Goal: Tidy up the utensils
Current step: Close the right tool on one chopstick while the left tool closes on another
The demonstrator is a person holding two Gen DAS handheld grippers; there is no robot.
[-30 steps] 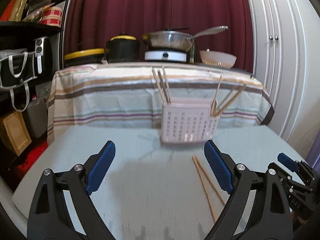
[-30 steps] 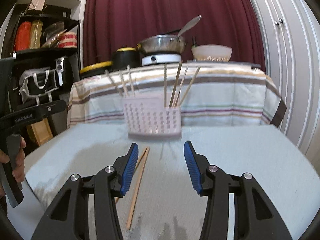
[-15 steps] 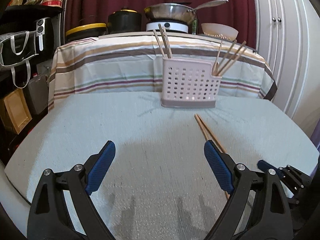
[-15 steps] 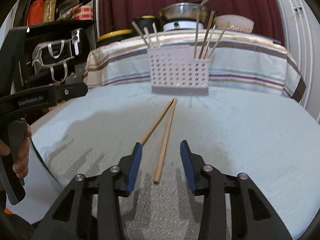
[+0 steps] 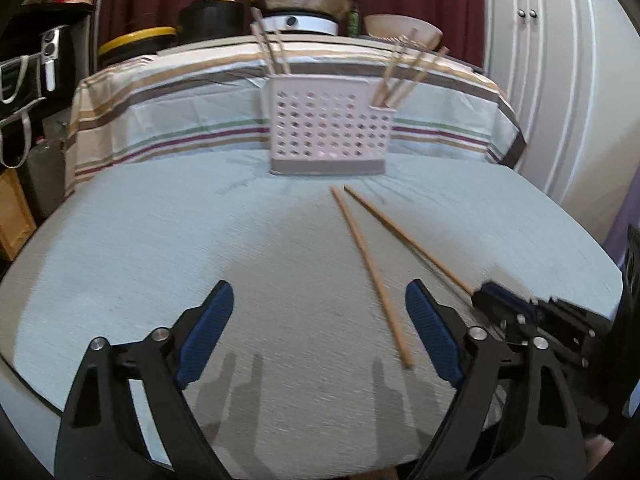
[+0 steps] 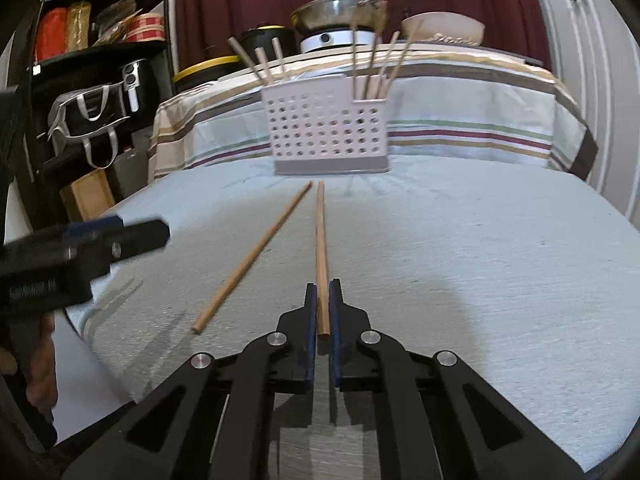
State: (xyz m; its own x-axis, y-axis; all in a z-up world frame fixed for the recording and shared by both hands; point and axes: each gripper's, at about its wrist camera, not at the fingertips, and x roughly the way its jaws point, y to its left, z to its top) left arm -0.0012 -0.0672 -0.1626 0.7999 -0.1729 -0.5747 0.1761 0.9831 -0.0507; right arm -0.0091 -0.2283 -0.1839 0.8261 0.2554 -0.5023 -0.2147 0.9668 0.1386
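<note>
Two wooden chopsticks lie on the grey table. My right gripper (image 6: 322,300) is shut on the near end of one chopstick (image 6: 320,240), which still rests on the table. The other chopstick (image 6: 256,252) lies loose to its left. A pink perforated utensil caddy (image 6: 328,128) stands at the table's far edge, with chopsticks standing in its left and right compartments. My left gripper (image 5: 320,332) is open and empty above the table, with the loose chopstick (image 5: 370,268) just left of its right finger. The right gripper (image 5: 500,304) shows at the end of the held chopstick (image 5: 404,236).
Behind the table (image 5: 160,240) stands a counter with a striped cloth (image 5: 180,100), holding pots, a pan on a burner (image 5: 304,0) and a bowl. A black shelf with bags (image 6: 92,112) is at left, white cabinet doors (image 5: 552,80) at right.
My right gripper moved forward and down and closed on the near end of one chopstick. My left gripper moved lower and closer to the table, staying open.
</note>
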